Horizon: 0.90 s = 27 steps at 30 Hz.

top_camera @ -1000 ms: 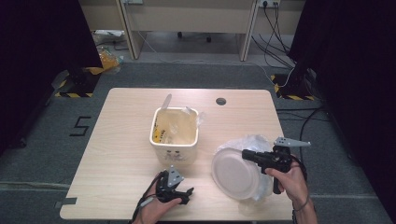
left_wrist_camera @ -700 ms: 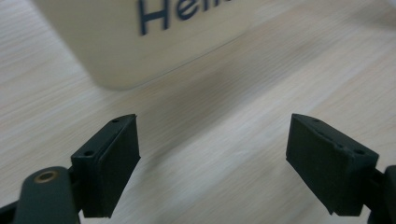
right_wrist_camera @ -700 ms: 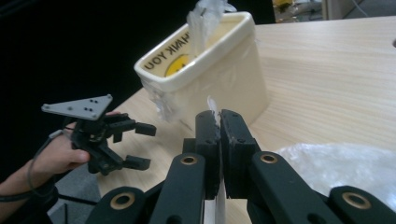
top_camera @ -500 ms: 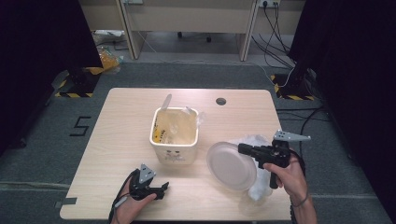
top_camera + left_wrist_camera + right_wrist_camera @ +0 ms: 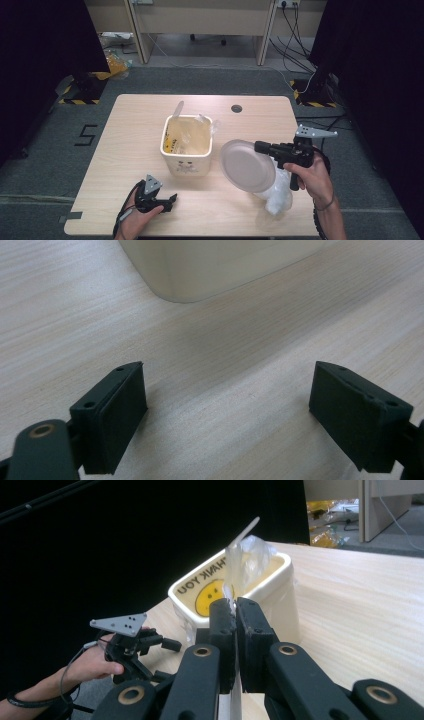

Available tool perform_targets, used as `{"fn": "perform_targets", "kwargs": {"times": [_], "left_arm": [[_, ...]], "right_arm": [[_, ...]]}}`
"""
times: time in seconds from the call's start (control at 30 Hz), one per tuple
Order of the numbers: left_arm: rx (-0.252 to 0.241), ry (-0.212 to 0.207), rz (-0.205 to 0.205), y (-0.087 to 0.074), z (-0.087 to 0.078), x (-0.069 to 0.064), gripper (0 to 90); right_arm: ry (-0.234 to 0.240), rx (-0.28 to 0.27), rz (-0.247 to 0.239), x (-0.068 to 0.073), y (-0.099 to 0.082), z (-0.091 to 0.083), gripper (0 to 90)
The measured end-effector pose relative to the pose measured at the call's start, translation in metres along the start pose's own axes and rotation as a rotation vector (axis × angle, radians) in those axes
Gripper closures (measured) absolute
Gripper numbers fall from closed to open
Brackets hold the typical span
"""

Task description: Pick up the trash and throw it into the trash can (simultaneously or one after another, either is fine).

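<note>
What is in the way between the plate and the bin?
Nothing that shows. The right claw pinches the white plate by its rim and holds it tilted just right of the bin. The gap between them is bare table. The bin's open top already holds a crumpled bag, though.

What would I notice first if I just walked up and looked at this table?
Probably the round white plate, held up on edge above the table's right side, pinched by the right gripper. Next, the cream tub mid-table, with plastic wrap inside. The left gripper rests open near the front edge.

Left tongs rest low, jaws wide; right tongs raised, pinched closed.
</note>
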<state>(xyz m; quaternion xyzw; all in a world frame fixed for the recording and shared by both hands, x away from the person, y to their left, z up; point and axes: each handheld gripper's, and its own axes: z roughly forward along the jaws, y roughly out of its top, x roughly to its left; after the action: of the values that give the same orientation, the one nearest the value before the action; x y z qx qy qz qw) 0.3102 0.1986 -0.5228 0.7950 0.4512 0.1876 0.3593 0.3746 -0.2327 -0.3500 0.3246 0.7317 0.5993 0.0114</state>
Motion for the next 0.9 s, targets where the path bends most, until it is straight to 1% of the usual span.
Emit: {"fn": "perform_targets", "kwargs": {"times": [0.1,0.3,0.43,0.67,0.9], "left_arm": [[0.0,0.0,0.0,0.0,0.0,0.0,14.2],[0.0,0.0,0.001,0.0,0.0,0.0,14.2],[-0.001,-0.005,0.004,0.0,0.0,0.001,14.1],[0.001,-0.006,0.005,0.0,0.0,0.001,14.1],[0.0,-0.005,0.004,0.0,0.0,0.001,14.1]], "right_arm": [[0.007,-0.008,-0.01,0.002,0.01,0.0,86.7],[0.042,-0.038,-0.039,0.01,0.036,0.003,86.7],[0.054,-0.041,-0.054,0.016,0.05,0.007,86.7],[0.096,-0.046,-0.046,0.017,0.068,0.022,86.8],[0.123,-0.056,-0.034,0.014,0.083,0.039,86.8]]}}
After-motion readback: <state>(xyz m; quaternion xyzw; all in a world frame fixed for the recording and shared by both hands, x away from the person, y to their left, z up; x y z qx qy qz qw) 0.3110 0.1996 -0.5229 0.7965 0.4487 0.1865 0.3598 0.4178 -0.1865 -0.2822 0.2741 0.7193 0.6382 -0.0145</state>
